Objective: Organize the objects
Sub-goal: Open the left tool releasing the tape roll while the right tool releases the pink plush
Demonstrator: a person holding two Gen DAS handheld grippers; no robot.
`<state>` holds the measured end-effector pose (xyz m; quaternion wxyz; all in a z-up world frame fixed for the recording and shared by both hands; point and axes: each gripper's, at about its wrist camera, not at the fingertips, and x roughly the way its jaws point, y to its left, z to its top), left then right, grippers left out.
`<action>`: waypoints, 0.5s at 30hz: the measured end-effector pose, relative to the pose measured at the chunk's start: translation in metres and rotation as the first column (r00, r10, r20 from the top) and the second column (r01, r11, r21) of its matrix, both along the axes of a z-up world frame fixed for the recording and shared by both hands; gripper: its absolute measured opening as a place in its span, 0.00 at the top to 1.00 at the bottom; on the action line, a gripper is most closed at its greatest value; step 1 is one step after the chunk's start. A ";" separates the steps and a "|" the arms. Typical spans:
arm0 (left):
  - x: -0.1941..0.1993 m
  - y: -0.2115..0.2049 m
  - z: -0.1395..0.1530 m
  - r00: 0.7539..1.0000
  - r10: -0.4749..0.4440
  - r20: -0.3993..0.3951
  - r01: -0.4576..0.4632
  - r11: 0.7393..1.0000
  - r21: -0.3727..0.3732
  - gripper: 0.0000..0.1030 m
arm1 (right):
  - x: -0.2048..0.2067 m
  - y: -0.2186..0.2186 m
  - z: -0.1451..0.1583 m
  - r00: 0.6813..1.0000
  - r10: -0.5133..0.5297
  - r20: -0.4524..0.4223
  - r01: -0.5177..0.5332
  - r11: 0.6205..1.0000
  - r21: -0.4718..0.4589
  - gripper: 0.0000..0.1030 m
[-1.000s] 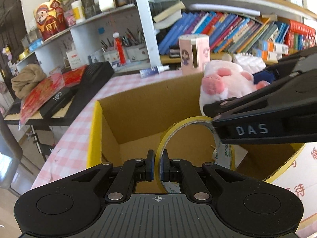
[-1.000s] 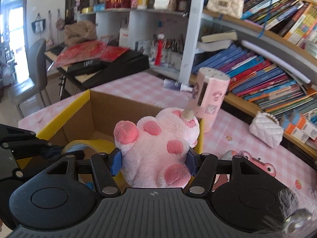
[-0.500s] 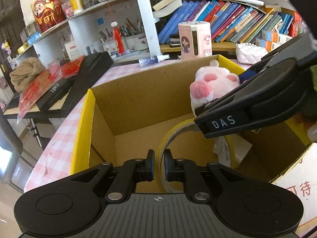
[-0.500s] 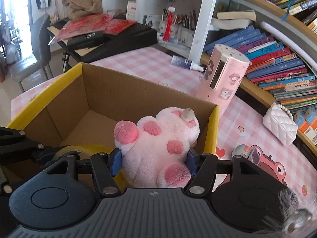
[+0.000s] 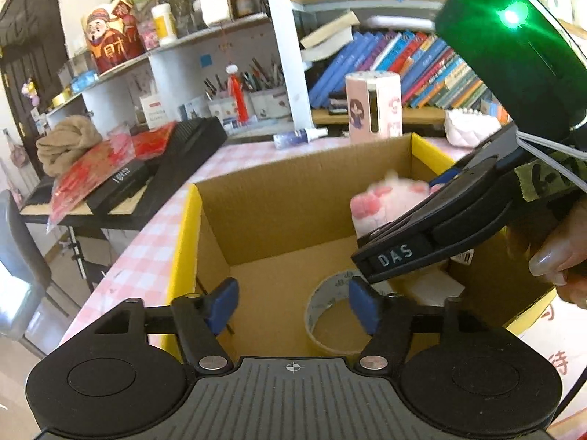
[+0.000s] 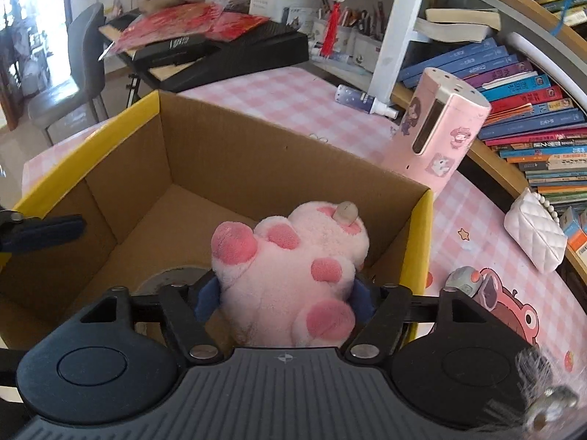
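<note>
An open cardboard box with yellow rims (image 5: 183, 242) (image 6: 91, 150) stands on the pink checked table. A yellow tape roll (image 5: 332, 313) lies on the box floor. My left gripper (image 5: 293, 306) is open above the box's near side, with the roll below its right finger. My right gripper (image 6: 282, 299) is shut on a pink plush toy (image 6: 293, 267) and holds it inside the box at its right side. The plush also shows in the left wrist view (image 5: 385, 201), partly hidden by the right gripper's body.
A pink cylindrical container (image 6: 436, 132) stands just behind the box. A small spray bottle (image 6: 363, 101) lies beyond it. A white quilted purse (image 6: 535, 236) and a small toy (image 6: 464, 280) sit right of the box. Bookshelves line the back; a black keyboard (image 6: 234, 55) is at left.
My left gripper has opened and let go of the tape roll, which now lies on the box floor. My right gripper has lowered the plush toy into the box.
</note>
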<state>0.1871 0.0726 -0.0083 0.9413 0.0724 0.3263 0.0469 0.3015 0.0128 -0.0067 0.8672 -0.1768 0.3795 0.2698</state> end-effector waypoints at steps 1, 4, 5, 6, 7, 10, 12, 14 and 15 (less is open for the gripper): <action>-0.002 0.001 0.003 1.000 0.001 0.011 -0.001 1.000 -0.009 0.29 | -0.001 -0.003 0.002 1.000 -0.011 0.005 0.011 1.000 0.016 0.30; -0.009 0.002 0.010 0.999 0.001 0.043 0.000 1.000 -0.018 0.28 | -0.007 -0.010 0.011 0.999 -0.036 0.035 0.034 0.998 0.046 0.28; -0.011 0.002 0.013 0.999 0.001 0.053 0.000 1.000 -0.018 0.28 | -0.009 -0.012 0.014 0.998 -0.039 0.041 0.037 0.998 0.057 0.28; -0.013 0.002 0.015 0.998 0.002 0.061 0.000 1.000 -0.019 0.27 | -0.012 -0.015 0.017 0.998 -0.045 0.048 0.042 0.997 0.070 0.28; -0.015 0.003 0.018 0.998 0.002 0.069 -0.001 1.000 -0.021 0.27 | -0.014 -0.017 0.021 0.997 -0.052 0.055 0.048 0.996 0.079 0.28; -0.022 0.003 0.023 0.996 0.004 0.091 -0.002 1.000 -0.028 0.27 | -0.024 -0.022 0.030 0.994 -0.070 0.085 0.061 0.993 0.098 0.28; -0.028 0.003 0.026 0.995 0.008 0.104 -0.005 1.000 -0.030 0.26 | -0.032 -0.024 0.036 0.991 -0.081 0.104 0.070 0.991 0.111 0.28; -0.035 0.004 0.030 0.992 0.017 0.122 -0.013 0.999 -0.035 0.21 | -0.041 -0.028 0.041 0.987 -0.098 0.123 0.083 0.989 0.127 0.28; -0.038 0.004 0.031 0.991 0.023 0.131 -0.018 0.999 -0.038 0.19 | -0.046 -0.030 0.044 0.985 -0.107 0.133 0.089 0.987 0.134 0.28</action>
